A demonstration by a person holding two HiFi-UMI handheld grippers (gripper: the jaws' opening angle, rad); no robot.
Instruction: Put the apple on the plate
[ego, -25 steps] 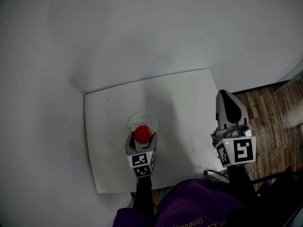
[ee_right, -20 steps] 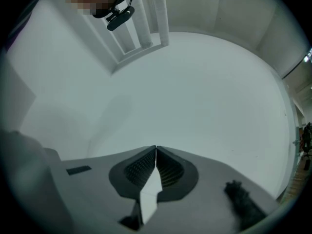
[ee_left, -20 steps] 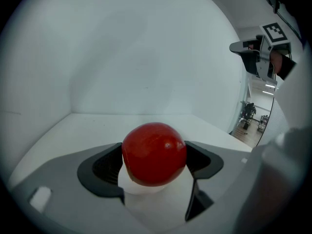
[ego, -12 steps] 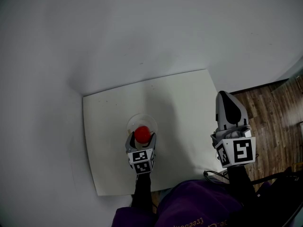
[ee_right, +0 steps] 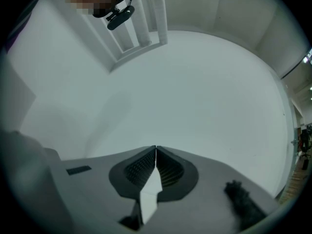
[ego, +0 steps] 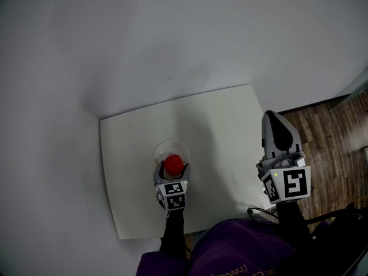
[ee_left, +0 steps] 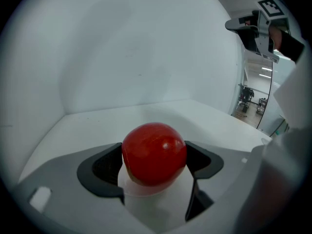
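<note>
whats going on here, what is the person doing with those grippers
A person works two handheld grippers at a white table. The left gripper is clamped on a red apple, holding it over the pale plate; whether it touches the plate isn't clear. The right gripper is shut and empty, off by the table's right edge.

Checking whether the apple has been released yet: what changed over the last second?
Almost nothing. The left gripper, still shut on the apple, seems to have sunk slightly toward the plate; no release. The right gripper stays shut and empty near the table's right edge.
</note>
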